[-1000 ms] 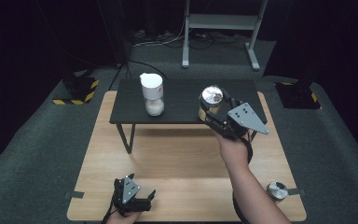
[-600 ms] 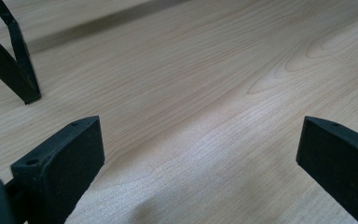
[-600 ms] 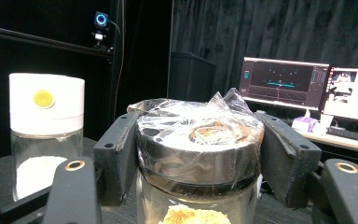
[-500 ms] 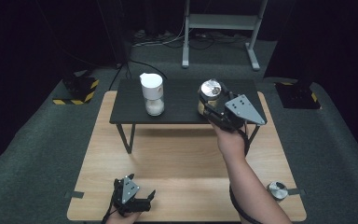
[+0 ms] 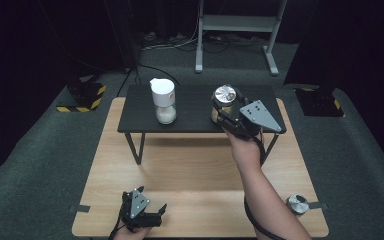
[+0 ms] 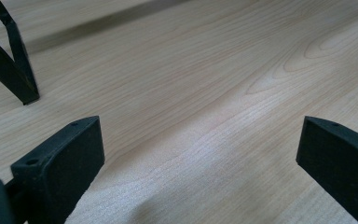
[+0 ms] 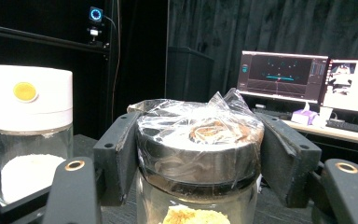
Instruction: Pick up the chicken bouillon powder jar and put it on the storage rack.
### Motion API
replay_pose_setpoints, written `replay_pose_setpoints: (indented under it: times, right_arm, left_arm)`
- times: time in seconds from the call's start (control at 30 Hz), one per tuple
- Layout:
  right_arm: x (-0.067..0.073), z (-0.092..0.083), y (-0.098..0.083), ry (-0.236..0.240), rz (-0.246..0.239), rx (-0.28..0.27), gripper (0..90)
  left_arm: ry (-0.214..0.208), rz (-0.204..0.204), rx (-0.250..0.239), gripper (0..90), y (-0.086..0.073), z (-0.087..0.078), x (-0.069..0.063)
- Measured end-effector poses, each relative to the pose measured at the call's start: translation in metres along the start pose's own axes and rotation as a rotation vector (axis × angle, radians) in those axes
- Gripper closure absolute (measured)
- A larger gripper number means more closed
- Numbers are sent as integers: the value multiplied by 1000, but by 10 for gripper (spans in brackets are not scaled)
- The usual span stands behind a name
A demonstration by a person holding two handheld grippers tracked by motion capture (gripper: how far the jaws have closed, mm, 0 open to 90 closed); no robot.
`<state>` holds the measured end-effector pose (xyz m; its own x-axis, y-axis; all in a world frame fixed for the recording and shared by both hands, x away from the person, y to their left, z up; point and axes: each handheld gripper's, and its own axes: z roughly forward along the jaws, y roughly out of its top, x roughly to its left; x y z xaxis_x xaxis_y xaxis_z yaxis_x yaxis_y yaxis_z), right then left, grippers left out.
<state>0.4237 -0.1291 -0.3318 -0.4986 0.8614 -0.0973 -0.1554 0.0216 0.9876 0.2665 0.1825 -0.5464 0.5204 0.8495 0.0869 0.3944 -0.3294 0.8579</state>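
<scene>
R forearm enters from bottom edge, extended forward & slightly leftward; wrist straight. R gripper at far end, grey three-cornered plate on top, jaws clamped at either side of a load, pads pressing in. L gripper low at near edge, held in L hand; jaws wide apart, nothing between, tips just above surface.

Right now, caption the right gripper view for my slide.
Right gripper clamps a film-wrapped metal lid on a glass jar, beside a white-capped jar.
</scene>
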Motion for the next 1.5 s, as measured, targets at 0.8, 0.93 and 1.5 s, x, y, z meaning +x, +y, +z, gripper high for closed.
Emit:
replay_pose_setpoints:
  times: [0.8,0.93,1.5]
  right_arm:
    - [-6,10,-8,-10,39,19,341]
    - [-6,12,-9,-9,42,19,340]
    - [-9,19,-11,-10,56,26,332]
  left_arm:
    - [-2,-4,-3,9,0,0,0]
    - [-2,-5,-4,9,0,0,1]
    - [-3,-12,-6,10,-1,-1,1]
